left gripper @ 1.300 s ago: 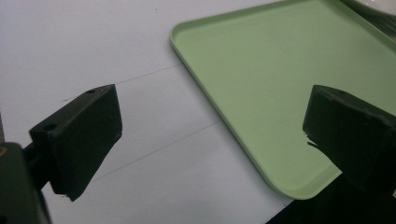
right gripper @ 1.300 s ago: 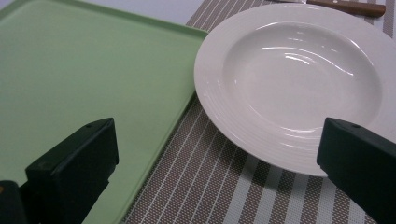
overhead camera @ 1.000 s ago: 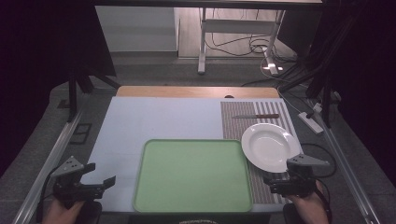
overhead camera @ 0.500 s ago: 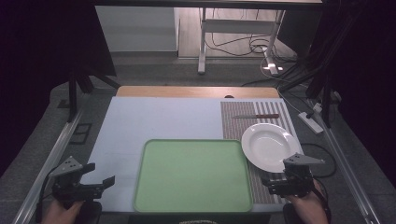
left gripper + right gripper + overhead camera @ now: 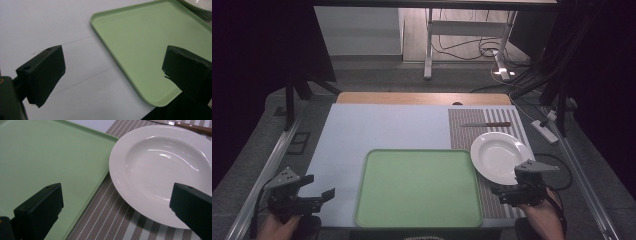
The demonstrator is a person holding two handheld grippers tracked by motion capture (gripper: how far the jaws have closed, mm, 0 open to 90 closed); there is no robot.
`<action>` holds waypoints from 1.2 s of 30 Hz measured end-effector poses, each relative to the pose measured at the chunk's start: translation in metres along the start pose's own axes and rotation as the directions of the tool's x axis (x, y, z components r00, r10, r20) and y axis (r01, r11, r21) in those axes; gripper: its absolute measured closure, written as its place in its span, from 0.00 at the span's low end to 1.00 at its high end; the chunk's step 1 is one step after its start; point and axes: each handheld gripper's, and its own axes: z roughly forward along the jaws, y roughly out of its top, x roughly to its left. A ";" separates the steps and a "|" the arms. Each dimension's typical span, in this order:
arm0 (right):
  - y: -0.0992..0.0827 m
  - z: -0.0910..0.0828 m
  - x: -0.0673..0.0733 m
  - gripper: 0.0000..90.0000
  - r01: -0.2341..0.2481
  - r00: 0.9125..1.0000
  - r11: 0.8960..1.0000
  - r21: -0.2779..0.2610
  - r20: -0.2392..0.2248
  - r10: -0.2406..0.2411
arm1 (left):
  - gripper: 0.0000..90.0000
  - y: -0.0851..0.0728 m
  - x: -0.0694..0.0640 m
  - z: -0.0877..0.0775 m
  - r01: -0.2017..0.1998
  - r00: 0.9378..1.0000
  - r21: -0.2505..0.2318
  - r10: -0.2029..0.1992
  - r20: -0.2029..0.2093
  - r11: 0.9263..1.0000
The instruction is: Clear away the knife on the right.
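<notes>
A white deep plate (image 5: 499, 156) lies on a striped placemat (image 5: 467, 130) at the right, touching the right edge of an empty green tray (image 5: 417, 187). My right gripper (image 5: 508, 189) is held open just short of the plate's near rim; in the right gripper view its jaws straddle the plate (image 5: 165, 167) and the tray's corner (image 5: 50, 157), with nothing between them (image 5: 115, 205). My left gripper (image 5: 319, 189) is open at the table's near left, facing the tray (image 5: 150, 45) over the pale surface, its jaws (image 5: 113, 70) empty.
A knife with a wooden handle (image 5: 487, 124) lies on the placemat beyond the plate, also in the right gripper view as a knife (image 5: 192, 127). The pale blue mat (image 5: 382, 130) spreads left of and behind the tray. Metal rails run along both table sides.
My right gripper has crept a little forward and left toward the plate. The left gripper has hardly moved.
</notes>
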 end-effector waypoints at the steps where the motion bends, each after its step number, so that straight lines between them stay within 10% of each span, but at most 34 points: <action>1: 0.000 0.000 0.000 0.00 0.000 1.000 1.000 0.000 0.000 0.000 | 0.05 0.000 0.000 0.000 0.000 1.000 0.000 0.000 0.000 1.000; 36: 0.033 0.044 -0.028 0.00 -0.037 0.999 0.998 0.053 -0.023 0.038 | 0.05 0.001 -0.002 0.001 -0.011 1.000 0.007 0.012 -0.006 1.000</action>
